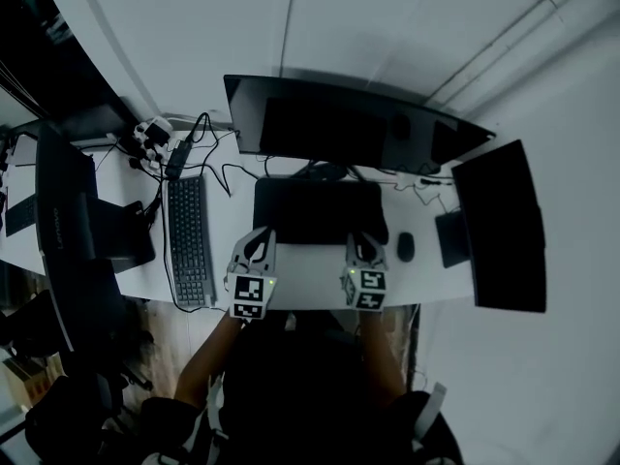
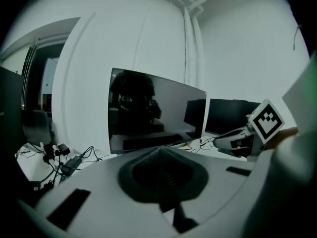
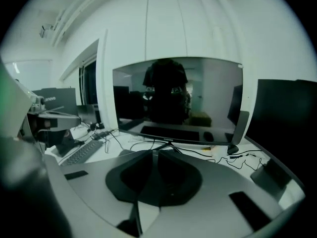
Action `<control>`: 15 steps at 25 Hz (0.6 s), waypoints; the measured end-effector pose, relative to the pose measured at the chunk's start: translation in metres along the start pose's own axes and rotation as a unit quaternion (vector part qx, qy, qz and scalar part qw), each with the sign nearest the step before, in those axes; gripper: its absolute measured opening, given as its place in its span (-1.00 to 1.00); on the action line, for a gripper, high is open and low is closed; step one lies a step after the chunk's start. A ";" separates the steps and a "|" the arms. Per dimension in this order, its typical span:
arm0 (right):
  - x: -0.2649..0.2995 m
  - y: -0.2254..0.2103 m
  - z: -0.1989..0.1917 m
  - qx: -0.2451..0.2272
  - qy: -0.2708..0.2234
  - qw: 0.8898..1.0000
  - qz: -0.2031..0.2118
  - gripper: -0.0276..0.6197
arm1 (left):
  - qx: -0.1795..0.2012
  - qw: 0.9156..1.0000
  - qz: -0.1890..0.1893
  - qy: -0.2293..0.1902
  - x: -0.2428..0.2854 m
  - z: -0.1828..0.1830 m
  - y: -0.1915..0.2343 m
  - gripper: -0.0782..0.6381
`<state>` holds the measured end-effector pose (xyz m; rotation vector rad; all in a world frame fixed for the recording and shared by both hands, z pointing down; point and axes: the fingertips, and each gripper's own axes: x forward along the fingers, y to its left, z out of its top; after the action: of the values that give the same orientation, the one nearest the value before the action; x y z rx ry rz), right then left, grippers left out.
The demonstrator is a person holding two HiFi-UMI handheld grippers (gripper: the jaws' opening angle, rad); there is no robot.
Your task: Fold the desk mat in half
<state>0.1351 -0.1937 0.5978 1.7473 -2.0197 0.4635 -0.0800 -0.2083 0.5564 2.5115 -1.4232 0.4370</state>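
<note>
Black desk mat (image 1: pixel 318 211), edge hidden under left tongs (image 1: pixel 256 243) and right tongs (image 1: pixel 364 245)

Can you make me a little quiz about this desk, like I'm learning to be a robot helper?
1. True or false: the desk mat lies in front of the middle monitor, on the person's side of it.
2. What sits on the desk just to the right of the desk mat? A) a cup B) a mouse C) a book
3. Fill in the word: the keyboard lies on the ___ side of the desk mat.

Key: 1 true; 2 B; 3 left.
</note>
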 end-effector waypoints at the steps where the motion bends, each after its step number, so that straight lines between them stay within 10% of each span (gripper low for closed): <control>1: -0.008 0.002 0.002 0.001 -0.005 1.000 0.000 -0.80 | -0.001 1.000 0.001 -0.006 -0.008 0.003 -0.002 -0.76; 15: -0.090 -0.001 0.021 0.040 -0.065 0.996 0.036 -0.85 | -0.007 0.997 0.039 -0.073 -0.069 0.050 -0.051 -0.76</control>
<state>0.1441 -0.1286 0.5328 1.7990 -2.1899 0.4708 -0.0618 -0.1441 0.4827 2.5306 -1.5749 0.2597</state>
